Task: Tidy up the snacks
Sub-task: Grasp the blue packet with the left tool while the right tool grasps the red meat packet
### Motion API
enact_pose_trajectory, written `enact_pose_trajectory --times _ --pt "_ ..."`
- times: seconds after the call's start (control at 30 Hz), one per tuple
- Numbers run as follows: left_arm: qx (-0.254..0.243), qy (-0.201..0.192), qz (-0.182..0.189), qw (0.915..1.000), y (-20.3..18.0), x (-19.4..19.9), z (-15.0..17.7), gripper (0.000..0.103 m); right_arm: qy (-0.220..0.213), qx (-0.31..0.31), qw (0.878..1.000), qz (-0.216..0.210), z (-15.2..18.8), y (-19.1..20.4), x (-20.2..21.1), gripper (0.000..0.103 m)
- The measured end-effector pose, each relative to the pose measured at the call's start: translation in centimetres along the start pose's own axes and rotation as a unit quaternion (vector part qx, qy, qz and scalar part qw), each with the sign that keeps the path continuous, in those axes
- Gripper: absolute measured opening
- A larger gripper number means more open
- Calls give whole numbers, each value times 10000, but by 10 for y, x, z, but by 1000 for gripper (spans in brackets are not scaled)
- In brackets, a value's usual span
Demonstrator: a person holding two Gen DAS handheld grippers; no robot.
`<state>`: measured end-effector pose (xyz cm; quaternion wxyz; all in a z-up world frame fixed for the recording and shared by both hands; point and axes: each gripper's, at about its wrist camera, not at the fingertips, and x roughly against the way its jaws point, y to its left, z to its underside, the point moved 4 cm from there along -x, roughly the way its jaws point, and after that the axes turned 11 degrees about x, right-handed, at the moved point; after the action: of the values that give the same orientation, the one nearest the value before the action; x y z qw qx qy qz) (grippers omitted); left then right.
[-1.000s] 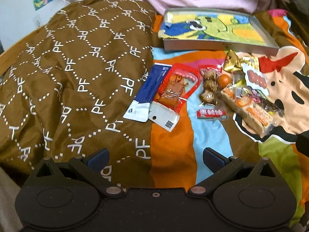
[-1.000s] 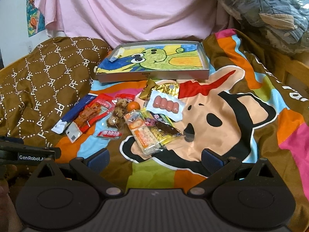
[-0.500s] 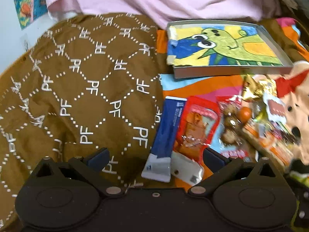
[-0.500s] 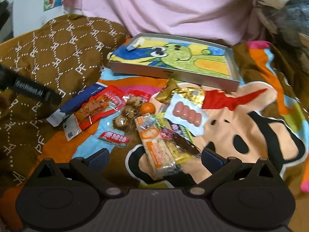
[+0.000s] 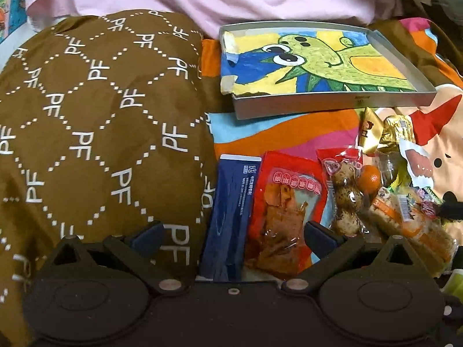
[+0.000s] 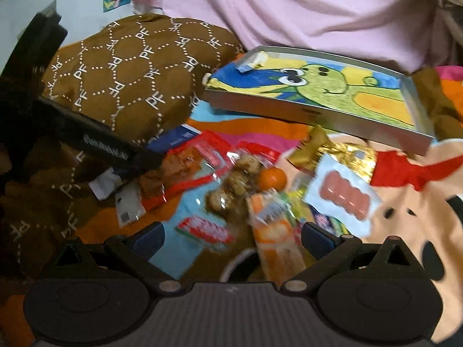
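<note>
Covering most of the bed, the cartoon-print blanket (image 5: 289, 133) carries everything, with the brown PF-patterned quilt (image 5: 101, 121) bunched on its left. Beyond the snacks sits the shallow grey tray (image 5: 332, 102) lined with a dinosaur drawing, holding no snacks yet, so sorting has likely not begun.

Both tools have closed in since a second ago: the snack pile, then well ahead of each camera, now reaches the fingertips. The left tool (image 5: 233, 232) stands wide open and grips nothing, with the dark blue packet (image 5: 231, 202) and the red dried-meat pouch (image 5: 286, 202) lying between its jaws. That suggests a first pick of one of these two.

The right tool (image 6: 233, 232), also wide open and holding nothing, hovers over the orange-wrapped bar (image 6: 275, 237) and a small red-and-white packet (image 6: 204, 228).

The right view alone shows the left tool's body from outside, above the blue packet's white end, plus the whole pink sausage pack (image 6: 344, 190); it is motion-blurred. The left view alone gives sharp detail: the bagged quail eggs (image 5: 345, 193) touching a small orange (image 5: 370, 177), and the gold wrappers (image 5: 385, 133) near the tray.
</note>
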<state>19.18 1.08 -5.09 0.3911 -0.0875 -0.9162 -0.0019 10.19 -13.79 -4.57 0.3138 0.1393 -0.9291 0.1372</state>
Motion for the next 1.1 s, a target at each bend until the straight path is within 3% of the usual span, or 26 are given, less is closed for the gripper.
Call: enact_pose_trajectory --times 0.3,0.53,0.8,1.1 --pt "-342 274 399 9982 10 -15 -4 102 62 -113 9991 -405 -22 10 -33 94" --pt "-616 337 564 9959 17 -16 -4 95 187 -271 9951 -937 -27 27 -53 87" --pt "-432 353 789 9953 30 -12 -12 70 321 -223 9923 -1174 -27 45 -67 82" --pt "-640 182 1280 9895 17 0 -13 63 346 -250 9925 -1147 -26 44 -72 80"
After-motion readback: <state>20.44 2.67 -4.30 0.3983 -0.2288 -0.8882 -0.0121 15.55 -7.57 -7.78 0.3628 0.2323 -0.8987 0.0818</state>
